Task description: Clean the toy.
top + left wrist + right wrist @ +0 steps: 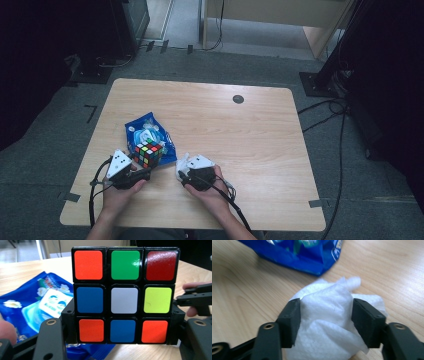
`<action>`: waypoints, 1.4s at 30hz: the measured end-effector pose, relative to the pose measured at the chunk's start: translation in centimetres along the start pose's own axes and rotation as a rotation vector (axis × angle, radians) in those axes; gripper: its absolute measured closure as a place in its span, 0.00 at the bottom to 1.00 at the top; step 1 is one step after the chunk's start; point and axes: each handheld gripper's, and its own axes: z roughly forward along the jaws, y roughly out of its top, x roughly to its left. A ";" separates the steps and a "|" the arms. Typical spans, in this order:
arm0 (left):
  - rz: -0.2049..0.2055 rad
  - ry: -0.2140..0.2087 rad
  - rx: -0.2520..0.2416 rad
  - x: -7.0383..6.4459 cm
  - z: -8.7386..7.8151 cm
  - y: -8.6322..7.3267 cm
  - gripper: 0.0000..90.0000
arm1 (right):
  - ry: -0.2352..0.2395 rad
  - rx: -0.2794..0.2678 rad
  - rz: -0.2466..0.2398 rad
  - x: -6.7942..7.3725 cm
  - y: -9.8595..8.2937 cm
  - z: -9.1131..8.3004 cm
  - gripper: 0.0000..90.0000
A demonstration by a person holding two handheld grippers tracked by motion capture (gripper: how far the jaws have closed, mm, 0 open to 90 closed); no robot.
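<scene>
A scrambled Rubik's cube (148,153) (124,295) sits between the jaws of my left gripper (142,172) (124,322), which is shut on its two sides. The cube stands over the near edge of a blue wet-wipe packet (149,136) (37,305). My right gripper (184,169) (325,320) is shut on a crumpled white wipe (182,163) (329,315) that rests on the wooden table (240,135), just right of the packet (299,252). The right gripper's jaw tips also show at the right edge of the left gripper view.
A small dark round cap (238,99) is set in the table near its far edge. Cables trail from both grippers toward the table's near edge. Grey floor, dark stands and cables surround the table.
</scene>
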 end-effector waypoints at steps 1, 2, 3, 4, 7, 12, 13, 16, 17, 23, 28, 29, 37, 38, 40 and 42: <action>0.003 -0.006 0.003 -0.1 0.1 0.0 0.38 | -0.006 0.001 -0.007 0.0 0.0 0.0 0.53; 0.003 -0.014 0.005 -0.3 0.2 0.0 0.38 | -0.005 0.005 -0.005 0.0 0.0 0.0 0.61; 0.002 -0.025 0.007 -0.5 0.3 0.0 0.38 | 0.001 0.008 0.000 -0.1 0.0 -0.1 0.68; -0.001 -0.042 0.008 -0.6 0.4 0.0 0.38 | -0.007 0.007 0.003 -0.2 0.0 -0.2 0.74; 0.008 -0.080 0.027 -1.2 0.9 0.1 0.38 | 0.004 0.025 0.023 -0.8 -0.2 -0.8 0.89; 0.054 -0.140 0.033 -2.6 1.9 0.0 0.38 | -0.013 -0.027 0.060 -2.3 -0.4 -3.0 0.94; 0.067 -0.146 0.037 -2.9 2.1 0.0 0.38 | -0.017 -0.056 0.070 -2.6 -0.3 -3.7 0.94; 0.112 -0.171 0.048 -4.1 2.8 0.0 0.38 | -0.003 -0.167 0.084 -3.1 0.3 -5.9 0.95; 0.121 -0.175 0.055 -4.4 3.0 -0.1 0.38 | -0.003 -0.206 0.083 -3.2 0.6 -6.7 0.95; 0.227 -0.244 0.090 -7.3 4.4 -0.4 0.38 | 0.064 -0.313 0.125 -3.2 1.5 -8.9 0.95; 0.254 -0.268 0.086 -8.3 4.7 -0.5 0.38 | 0.090 -0.283 0.152 -3.0 1.3 -8.6 0.96; 0.252 -0.277 0.084 -8.4 4.7 -0.5 0.38 | 0.123 -0.281 0.180 -3.2 1.4 -8.7 0.96; 0.251 -0.274 0.080 -8.7 4.9 -0.4 0.38 | 0.217 -0.305 0.125 -1.4 2.5 -10.0 0.96; 0.250 -0.274 0.074 -8.6 4.8 -0.3 0.38 | 0.219 -0.307 0.118 -1.2 2.6 -10.1 0.96; 0.249 -0.263 0.066 -8.3 4.5 -0.2 0.38 | 0.224 -0.310 0.121 -1.3 2.6 -10.3 0.96; 0.237 -0.260 0.053 -8.0 4.4 -0.1 0.38 | 0.203 -0.301 0.124 -1.8 2.4 -10.3 0.96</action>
